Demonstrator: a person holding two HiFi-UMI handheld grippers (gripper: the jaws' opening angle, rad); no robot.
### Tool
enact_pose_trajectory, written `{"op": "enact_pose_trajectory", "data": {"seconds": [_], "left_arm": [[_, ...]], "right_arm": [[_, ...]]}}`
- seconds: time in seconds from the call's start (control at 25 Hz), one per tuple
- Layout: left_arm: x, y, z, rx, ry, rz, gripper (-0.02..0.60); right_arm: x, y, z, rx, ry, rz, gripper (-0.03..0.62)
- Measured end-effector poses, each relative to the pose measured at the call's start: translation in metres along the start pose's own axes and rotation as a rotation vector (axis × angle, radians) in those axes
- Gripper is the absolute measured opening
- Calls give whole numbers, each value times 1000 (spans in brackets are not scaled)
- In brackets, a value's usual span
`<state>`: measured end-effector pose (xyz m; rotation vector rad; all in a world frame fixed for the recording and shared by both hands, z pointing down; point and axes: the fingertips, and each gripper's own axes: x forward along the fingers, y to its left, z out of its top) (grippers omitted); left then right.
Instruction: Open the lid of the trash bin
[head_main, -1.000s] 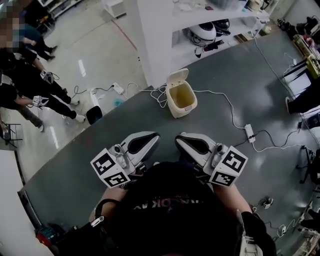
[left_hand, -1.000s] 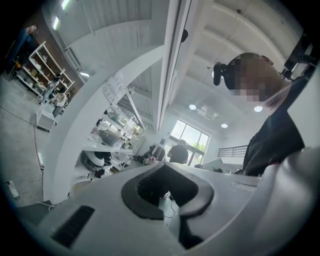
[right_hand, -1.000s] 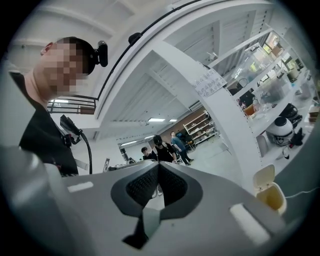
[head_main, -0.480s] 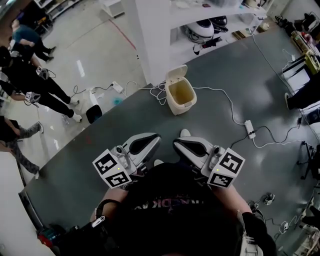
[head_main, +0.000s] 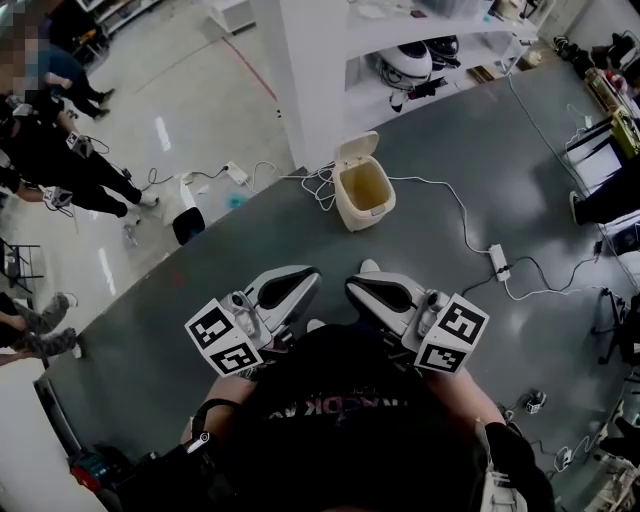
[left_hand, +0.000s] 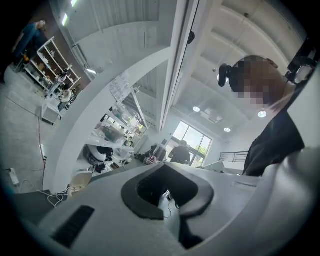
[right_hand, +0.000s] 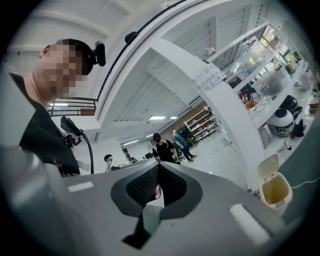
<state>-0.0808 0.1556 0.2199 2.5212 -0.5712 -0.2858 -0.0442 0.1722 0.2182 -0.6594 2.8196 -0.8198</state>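
Note:
The cream trash bin (head_main: 362, 192) stands on the grey floor ahead of me with its lid (head_main: 355, 152) tipped up and back, so the yellowish inside shows. It also appears at the right of the right gripper view, trash bin (right_hand: 274, 192), and small at the left of the left gripper view, trash bin (left_hand: 80, 180). My left gripper (head_main: 306, 281) and right gripper (head_main: 356, 286) are held close to my chest, well short of the bin, with their tips near each other. Both are shut and hold nothing: left gripper (left_hand: 165, 171), right gripper (right_hand: 158, 172).
A white pillar (head_main: 300, 70) and shelf unit with helmets (head_main: 408, 63) rise just behind the bin. White cables (head_main: 450, 205) and a power strip (head_main: 498, 265) run across the floor to the right. Several people (head_main: 60, 165) stand at the far left. Equipment crowds the right edge.
Both grippers stay where they were and the bin's lid stays up. The people at the far left have shifted about.

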Motion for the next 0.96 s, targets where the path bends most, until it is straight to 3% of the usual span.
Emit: {"op": "enact_pose_trajectory", "data": {"seconds": [0.96], "left_arm": [[-8,3,2,2,-15,-5,3]], "right_arm": [[11,5,-4,-16,22,11,6]]}}
